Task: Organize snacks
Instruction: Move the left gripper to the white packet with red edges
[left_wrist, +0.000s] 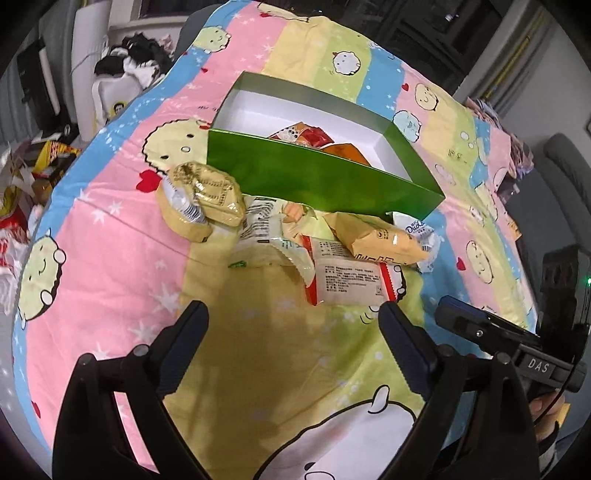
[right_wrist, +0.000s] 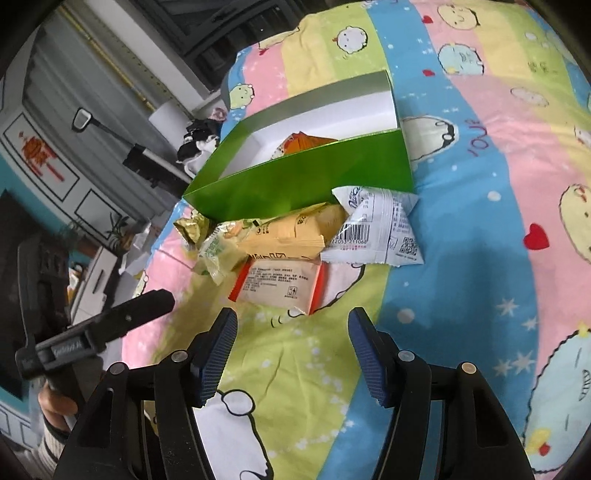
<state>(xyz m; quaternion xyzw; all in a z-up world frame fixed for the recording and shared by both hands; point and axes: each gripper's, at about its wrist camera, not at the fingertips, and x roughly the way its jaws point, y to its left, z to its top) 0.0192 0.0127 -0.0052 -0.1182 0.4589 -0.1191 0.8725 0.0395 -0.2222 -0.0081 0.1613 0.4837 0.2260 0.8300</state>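
Note:
A green box (left_wrist: 321, 177) (right_wrist: 306, 181) with a white inside lies on the cartoon bedsheet and holds orange snack packs (left_wrist: 314, 138) (right_wrist: 306, 142). Several snack packs lie in a pile in front of it: a gold pack (left_wrist: 207, 195), a pale green pack (left_wrist: 266, 236) (right_wrist: 214, 254), a yellow pack (left_wrist: 380, 240) (right_wrist: 291, 232), a red-edged pack (left_wrist: 351, 277) (right_wrist: 280, 282) and a white pack (right_wrist: 376, 229). My left gripper (left_wrist: 293, 314) is open and empty, just short of the pile. My right gripper (right_wrist: 293, 321) is open and empty, just short of the red-edged pack.
The right gripper shows at the right edge of the left wrist view (left_wrist: 495, 336); the left one at the left of the right wrist view (right_wrist: 103, 328). Clutter and bags (left_wrist: 22, 192) lie beyond the bed's left edge. Cabinets (right_wrist: 55, 147) stand beyond the bed.

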